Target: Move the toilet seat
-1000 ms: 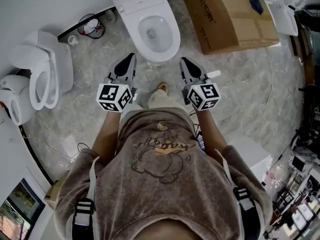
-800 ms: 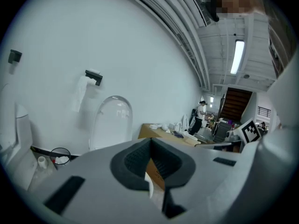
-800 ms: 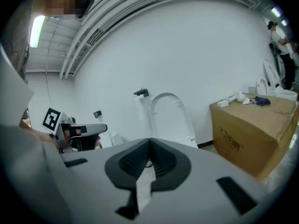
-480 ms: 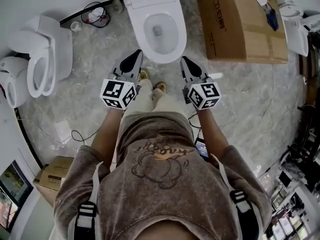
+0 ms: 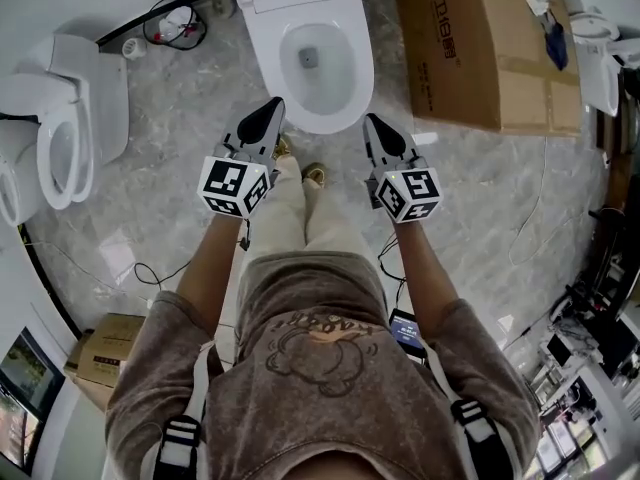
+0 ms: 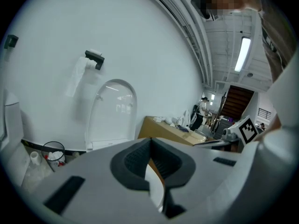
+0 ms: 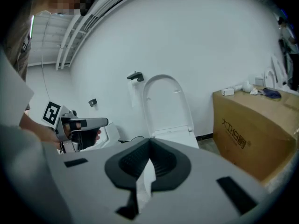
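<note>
A white toilet (image 5: 318, 63) stands against the far wall in the head view, its bowl uncovered. In both gripper views its lid (image 7: 166, 106) (image 6: 112, 113) stands upright against the wall. I cannot tell the seat ring from the rim. My left gripper (image 5: 268, 115) hovers just left of the bowl's front edge, shut with nothing in it. My right gripper (image 5: 372, 124) hovers just right of the front edge, also shut and empty. Neither touches the toilet. Seen in their own views, the left gripper (image 6: 150, 141) and right gripper (image 7: 149, 143) have their jaws pressed together.
A large cardboard box (image 5: 480, 48) lies right of the toilet. Two more white toilets (image 5: 60, 138) stand at the left. Cables and a small bin (image 5: 170, 23) sit by the wall. A small box (image 5: 100, 353) lies lower left. The person's feet (image 5: 300, 173) stand before the bowl.
The person has come closer to the toilet. Both grippers now flank the bowl's front edge instead of hanging short of it. Their jaws have stayed shut.
</note>
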A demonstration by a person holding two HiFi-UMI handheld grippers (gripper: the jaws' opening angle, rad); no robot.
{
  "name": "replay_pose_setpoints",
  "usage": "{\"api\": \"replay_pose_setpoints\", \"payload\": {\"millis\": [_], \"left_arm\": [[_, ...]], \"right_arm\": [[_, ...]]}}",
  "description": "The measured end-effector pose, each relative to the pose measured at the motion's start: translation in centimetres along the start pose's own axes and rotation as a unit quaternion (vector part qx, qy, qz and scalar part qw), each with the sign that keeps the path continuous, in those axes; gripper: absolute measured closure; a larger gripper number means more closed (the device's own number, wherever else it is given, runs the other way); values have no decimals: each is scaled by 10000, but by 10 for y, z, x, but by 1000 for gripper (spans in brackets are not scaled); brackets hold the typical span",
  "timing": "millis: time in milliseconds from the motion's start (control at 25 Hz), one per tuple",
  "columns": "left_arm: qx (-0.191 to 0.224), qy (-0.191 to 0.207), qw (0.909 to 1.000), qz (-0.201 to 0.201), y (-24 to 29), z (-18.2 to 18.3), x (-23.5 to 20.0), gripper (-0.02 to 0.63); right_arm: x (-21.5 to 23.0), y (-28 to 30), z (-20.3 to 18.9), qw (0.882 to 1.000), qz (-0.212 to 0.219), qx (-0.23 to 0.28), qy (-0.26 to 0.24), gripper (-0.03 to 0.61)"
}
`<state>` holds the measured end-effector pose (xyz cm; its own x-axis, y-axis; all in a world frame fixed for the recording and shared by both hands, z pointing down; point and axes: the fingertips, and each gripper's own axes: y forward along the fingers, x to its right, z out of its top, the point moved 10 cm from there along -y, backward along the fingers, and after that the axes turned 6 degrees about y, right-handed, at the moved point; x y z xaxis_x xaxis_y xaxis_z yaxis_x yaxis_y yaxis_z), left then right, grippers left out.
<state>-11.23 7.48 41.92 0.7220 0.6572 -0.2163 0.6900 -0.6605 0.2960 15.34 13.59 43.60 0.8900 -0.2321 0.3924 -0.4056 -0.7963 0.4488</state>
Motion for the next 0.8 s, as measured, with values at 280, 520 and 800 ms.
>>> {"api": "replay_pose_setpoints", "payload": {"millis": [280,520,800], "left_arm": [[-183,-36,9998,123,24,-37,-27,606],[-420,-75,9989,205,43,-77,-40,606],[-565,-32,9981,253,61,-119,-49,606]], "right_arm": [[27,37,-21,9999,-105,-63,20,581],[53,63,-48,9998,-158,-152,41,581],[73,86,-84,9995,-134,-261,152,581]]}}
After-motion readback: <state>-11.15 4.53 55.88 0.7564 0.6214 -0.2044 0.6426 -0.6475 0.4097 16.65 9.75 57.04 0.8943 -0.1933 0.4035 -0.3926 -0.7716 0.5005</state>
